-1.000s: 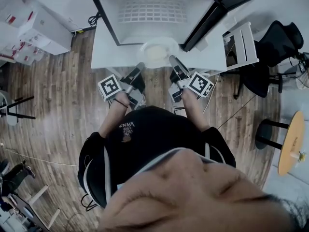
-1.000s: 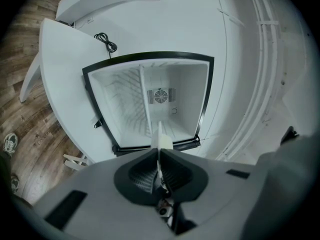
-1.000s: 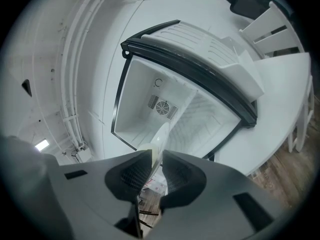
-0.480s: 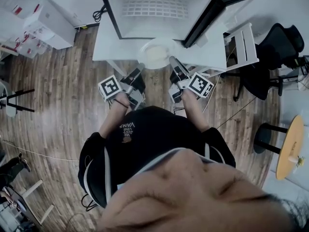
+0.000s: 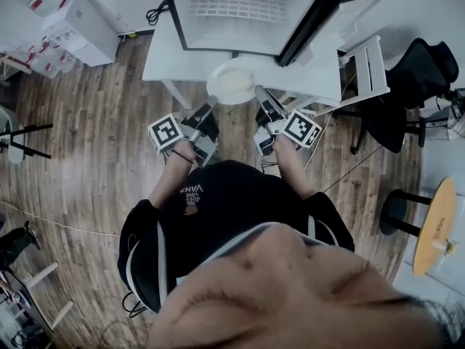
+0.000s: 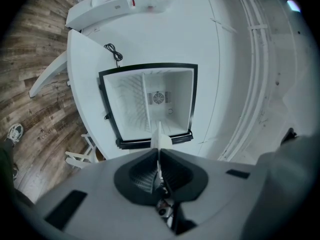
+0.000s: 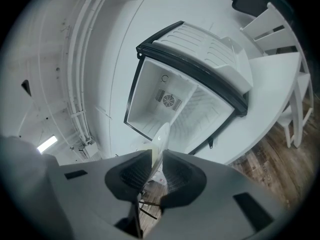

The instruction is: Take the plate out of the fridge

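A white plate (image 5: 234, 82) hangs level in front of the open fridge (image 5: 243, 9), over the front edge of the white table (image 5: 163, 60). My left gripper (image 5: 211, 102) is shut on the plate's left rim and my right gripper (image 5: 257, 91) on its right rim. In the left gripper view the plate (image 6: 160, 136) shows edge-on, pinched in the left gripper (image 6: 159, 151), with the empty fridge (image 6: 125, 104) beyond. The right gripper view has the plate's rim (image 7: 161, 136) clamped in the right gripper (image 7: 156, 156), and behind it the fridge (image 7: 170, 104) and its swung-out door (image 7: 200, 49).
The fridge door (image 5: 327, 9) stands open to the right. A white folding chair (image 5: 363, 64) and a black office chair (image 5: 418, 67) stand at the right, with a round wooden stool (image 5: 436, 217) further down. White boxes (image 5: 69, 24) sit at the upper left on the wood floor.
Both grippers and the plate have drawn back from the fridge. The fridge and table have slid up in the head view, and the plate now overhangs the table's front edge.
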The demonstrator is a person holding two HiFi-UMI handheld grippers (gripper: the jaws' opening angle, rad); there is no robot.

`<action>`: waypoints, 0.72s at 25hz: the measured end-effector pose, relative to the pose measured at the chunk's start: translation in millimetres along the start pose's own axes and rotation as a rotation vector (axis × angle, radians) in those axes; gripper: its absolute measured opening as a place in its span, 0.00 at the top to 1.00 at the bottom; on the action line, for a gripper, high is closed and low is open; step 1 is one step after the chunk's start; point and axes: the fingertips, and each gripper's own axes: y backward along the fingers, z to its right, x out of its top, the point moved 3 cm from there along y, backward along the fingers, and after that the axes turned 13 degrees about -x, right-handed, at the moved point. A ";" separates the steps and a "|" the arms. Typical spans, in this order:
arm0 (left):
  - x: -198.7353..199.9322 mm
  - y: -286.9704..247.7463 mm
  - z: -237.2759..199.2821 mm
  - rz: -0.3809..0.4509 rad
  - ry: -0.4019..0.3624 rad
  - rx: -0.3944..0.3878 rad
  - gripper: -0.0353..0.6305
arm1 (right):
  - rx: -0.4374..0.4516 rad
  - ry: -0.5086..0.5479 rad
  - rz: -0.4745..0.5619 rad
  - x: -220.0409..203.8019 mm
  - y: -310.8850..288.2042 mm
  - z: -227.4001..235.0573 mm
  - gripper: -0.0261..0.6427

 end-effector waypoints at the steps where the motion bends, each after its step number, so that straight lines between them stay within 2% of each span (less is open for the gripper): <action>1: -2.4 2.5 1.2 0.001 0.000 0.000 0.90 | 0.001 0.000 -0.001 -2.2 2.7 -0.6 0.85; 6: -33.1 24.2 4.0 0.006 -0.009 -0.004 0.90 | -0.013 -0.012 -0.005 -23.0 35.0 7.7 0.85; 10: -30.9 25.1 5.9 0.011 0.000 0.002 0.90 | -0.012 -0.015 -0.011 -22.8 33.4 4.2 0.85; 14: -46.4 32.3 6.3 0.012 0.010 0.009 0.90 | -0.002 -0.009 -0.011 -29.1 47.4 7.1 0.85; 18: -50.0 34.2 5.5 0.007 0.019 0.020 0.90 | -0.044 -0.035 -0.021 -33.1 53.5 12.4 0.85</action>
